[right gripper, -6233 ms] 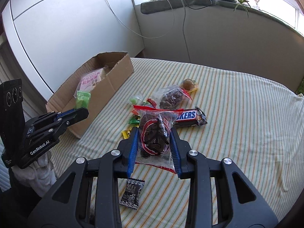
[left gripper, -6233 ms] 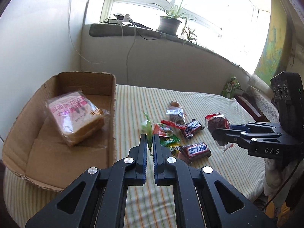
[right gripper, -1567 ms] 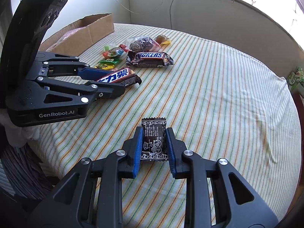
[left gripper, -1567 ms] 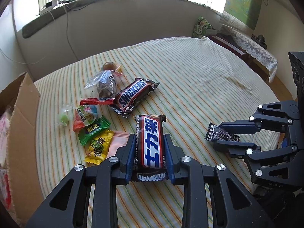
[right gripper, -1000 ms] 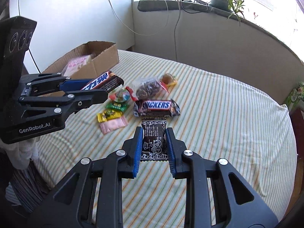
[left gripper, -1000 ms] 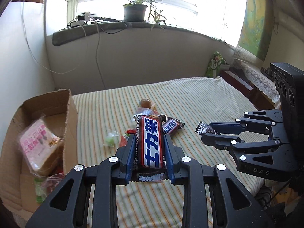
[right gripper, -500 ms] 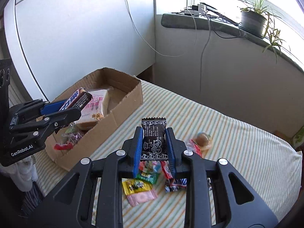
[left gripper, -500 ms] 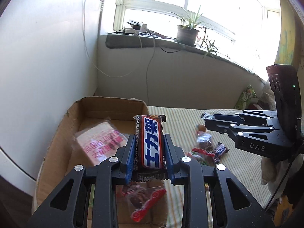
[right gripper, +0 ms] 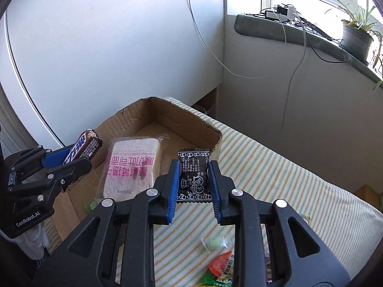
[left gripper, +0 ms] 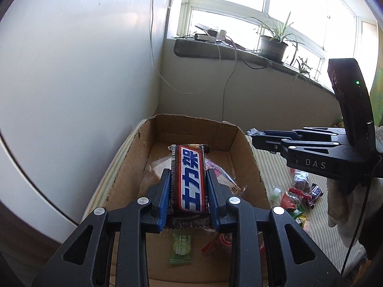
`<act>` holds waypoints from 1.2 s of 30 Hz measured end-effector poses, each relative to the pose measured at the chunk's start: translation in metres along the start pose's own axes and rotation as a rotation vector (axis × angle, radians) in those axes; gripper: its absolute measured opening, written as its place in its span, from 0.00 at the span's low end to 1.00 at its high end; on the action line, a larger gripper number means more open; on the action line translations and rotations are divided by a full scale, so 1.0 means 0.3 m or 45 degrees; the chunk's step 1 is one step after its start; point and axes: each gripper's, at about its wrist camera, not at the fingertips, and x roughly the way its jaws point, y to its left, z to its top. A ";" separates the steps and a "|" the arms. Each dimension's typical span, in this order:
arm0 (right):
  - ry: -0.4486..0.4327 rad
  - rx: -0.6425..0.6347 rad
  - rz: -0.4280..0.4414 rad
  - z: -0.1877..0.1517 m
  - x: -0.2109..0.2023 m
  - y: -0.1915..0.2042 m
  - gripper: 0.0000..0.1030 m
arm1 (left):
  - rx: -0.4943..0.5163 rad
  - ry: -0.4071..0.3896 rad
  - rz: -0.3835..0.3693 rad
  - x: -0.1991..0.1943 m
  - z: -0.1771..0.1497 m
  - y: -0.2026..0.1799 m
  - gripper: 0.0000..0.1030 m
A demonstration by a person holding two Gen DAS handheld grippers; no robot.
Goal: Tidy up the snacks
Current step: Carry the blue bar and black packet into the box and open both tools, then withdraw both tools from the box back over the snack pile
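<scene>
Left gripper (left gripper: 189, 179) clenches a brown-and-blue wrapped chocolate bar (left gripper: 190, 179) above the open cardboard box (left gripper: 249, 167); right gripper (right gripper: 194, 174) clenches 1 small black printed sachet (right gripper: 194, 178) near its right wall.

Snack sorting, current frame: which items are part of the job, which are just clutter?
Part of the job:
- cardboard box
- Snickers bar held by left gripper
- black snack packet held by right gripper
- bagged toast in the box
- green candy in the box
- loose snacks on the striped cloth

Just lying about:
- potted plant
- power strip on the sill
- hanging cable
</scene>
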 end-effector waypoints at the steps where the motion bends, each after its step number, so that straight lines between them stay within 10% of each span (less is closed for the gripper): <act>1: 0.006 -0.009 0.011 0.009 0.015 0.009 0.24 | -0.006 0.003 0.005 0.000 -0.002 0.005 0.26; 18: 0.056 -0.058 0.020 0.027 0.139 0.066 0.25 | -0.014 0.021 0.061 0.018 -0.010 0.031 0.32; 23: 0.021 -0.059 0.003 0.029 0.110 0.059 0.59 | -0.010 0.006 0.063 0.012 -0.007 0.026 0.45; 36: -0.017 -0.068 -0.037 0.012 -0.008 0.027 0.77 | 0.018 -0.008 0.024 -0.001 -0.003 -0.005 0.45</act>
